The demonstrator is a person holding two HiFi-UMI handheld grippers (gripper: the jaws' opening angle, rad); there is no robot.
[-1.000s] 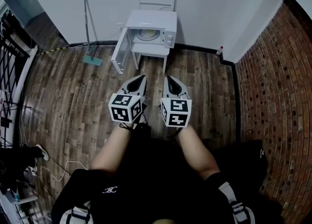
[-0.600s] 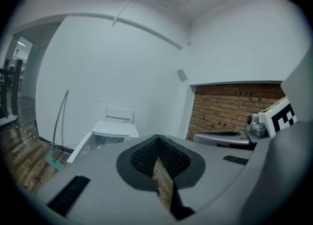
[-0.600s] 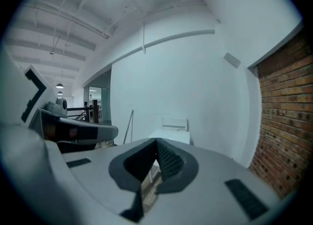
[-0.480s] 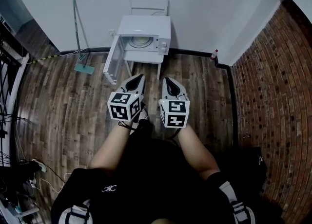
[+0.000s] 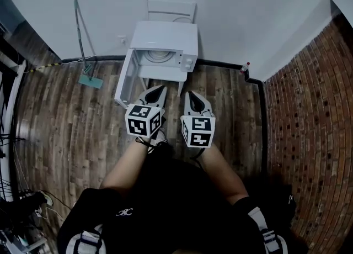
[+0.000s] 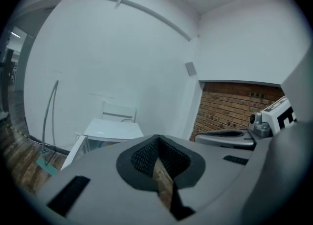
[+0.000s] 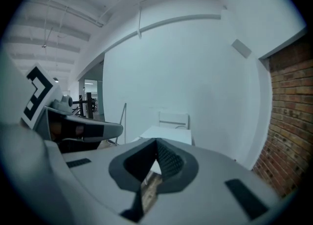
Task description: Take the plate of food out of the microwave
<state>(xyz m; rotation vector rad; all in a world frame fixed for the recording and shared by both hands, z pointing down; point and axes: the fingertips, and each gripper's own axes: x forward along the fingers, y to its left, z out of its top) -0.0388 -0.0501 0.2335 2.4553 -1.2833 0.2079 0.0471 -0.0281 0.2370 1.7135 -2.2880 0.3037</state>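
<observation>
Only the head view shows the plate (image 5: pixel 160 56): a pale round disc lying flat in the cavity of the white microwave (image 5: pixel 165 40), far centre, against the wall. What it carries is too small to tell. Being round, it has no long axis. The microwave's long side runs left to right, its open front faces me, and its door (image 5: pixel 124 79) stands swung out to the near left. The gripper views show mainly its top. The left gripper (image 5: pixel 158 89) and right gripper (image 5: pixel 190 94) sit side by side, near of the microwave, pointing at it. I read both pairs of jaws as closed tip to tip, gripping nothing.
</observation>
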